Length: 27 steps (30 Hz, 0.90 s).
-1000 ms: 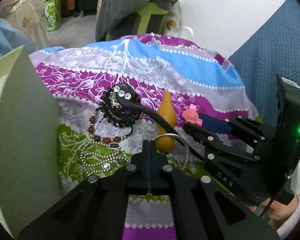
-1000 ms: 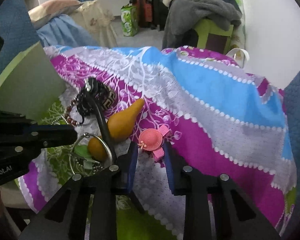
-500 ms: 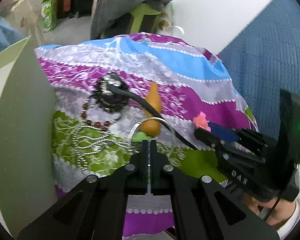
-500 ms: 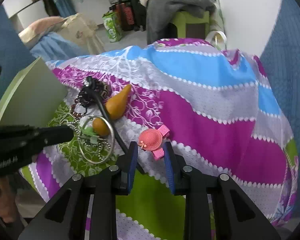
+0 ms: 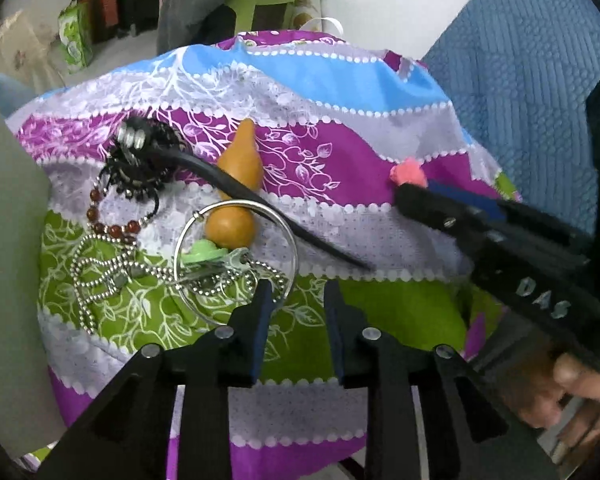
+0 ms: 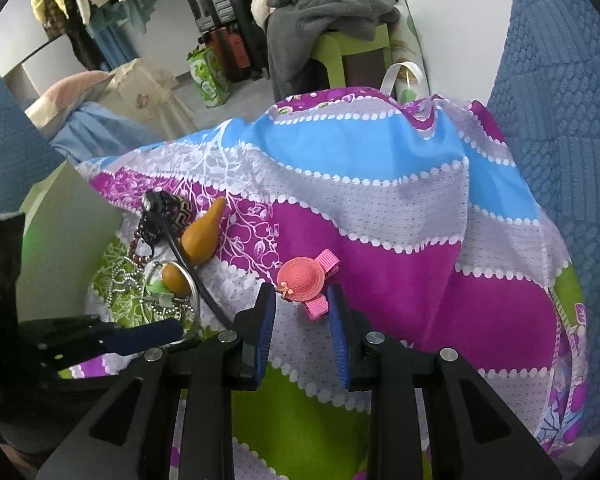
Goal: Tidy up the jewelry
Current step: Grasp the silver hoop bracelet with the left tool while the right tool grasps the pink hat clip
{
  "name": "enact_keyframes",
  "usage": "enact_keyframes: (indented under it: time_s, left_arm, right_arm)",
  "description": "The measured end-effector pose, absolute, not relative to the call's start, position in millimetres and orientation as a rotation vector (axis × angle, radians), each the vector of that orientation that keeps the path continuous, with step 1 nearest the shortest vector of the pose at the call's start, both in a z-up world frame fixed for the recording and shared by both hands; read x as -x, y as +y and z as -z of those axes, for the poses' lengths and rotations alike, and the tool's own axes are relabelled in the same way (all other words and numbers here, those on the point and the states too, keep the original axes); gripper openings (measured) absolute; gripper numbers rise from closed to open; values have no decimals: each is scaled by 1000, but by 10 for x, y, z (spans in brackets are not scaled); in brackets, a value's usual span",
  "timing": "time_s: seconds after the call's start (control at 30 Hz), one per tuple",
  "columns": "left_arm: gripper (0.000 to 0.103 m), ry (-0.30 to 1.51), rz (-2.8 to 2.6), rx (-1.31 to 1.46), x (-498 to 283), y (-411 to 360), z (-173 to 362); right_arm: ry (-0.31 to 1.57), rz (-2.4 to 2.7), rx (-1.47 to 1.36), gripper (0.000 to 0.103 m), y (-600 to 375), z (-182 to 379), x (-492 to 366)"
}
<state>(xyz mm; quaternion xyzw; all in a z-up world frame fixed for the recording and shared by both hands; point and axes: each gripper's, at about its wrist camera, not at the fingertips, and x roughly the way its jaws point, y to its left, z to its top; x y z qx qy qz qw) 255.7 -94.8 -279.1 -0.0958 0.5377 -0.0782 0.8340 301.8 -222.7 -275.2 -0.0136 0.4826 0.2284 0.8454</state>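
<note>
On a patterned cloth lies a pile of jewelry: a silver hoop bangle (image 5: 236,256), a silver bead chain (image 5: 100,276), a red bead bracelet (image 5: 112,226), a black beaded piece (image 5: 140,160), a black hair stick (image 5: 260,204), an orange gourd pendant (image 5: 236,184) and a green clip (image 5: 204,250). My left gripper (image 5: 296,292) is open, its left fingertip at the bangle's near rim. A pink hat hair clip (image 6: 306,280) lies apart to the right. My right gripper (image 6: 302,296) is open with the clip's near end between its fingertips.
A pale green box wall (image 5: 8,240) stands at the left edge of the cloth. A blue quilted surface (image 6: 560,100) rises on the right. A green stool with grey clothes (image 6: 340,32) stands beyond the cloth's (image 6: 380,184) far edge.
My left gripper was shut on the silver bangle and has opened, leaving the bangle on the cloth. Both grippers drew back a little. The right gripper stays open around the pink clip.
</note>
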Motion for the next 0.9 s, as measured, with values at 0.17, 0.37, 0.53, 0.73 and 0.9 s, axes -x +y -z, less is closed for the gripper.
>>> enact_keyframes:
  time_s: [0.17,0.37,0.53,0.73,0.9]
  left_arm:
    - [27,1108,140,127,-2637,-1026,2795]
    - [6,1096,122,101,-2759,-1046,2879]
    - [4,1080,128,169,-2731,-911,2803]
    - [4,1058,139,229,-2563,-801,2636]
    - [4,1053,154,272,-2371,-741,2488]
  right_arm:
    - [1017,-490,22,24,-2228,2733,-3025]
    - [1030,-499,35,24,-2192,2723,-3006]
    - [1036,-487,68,24,-2158,2730,-2953]
    - [1031,-476,83,24,-2118,2689,-2858]
    - [1028,-469,101,24,-2040,2599,-2656]
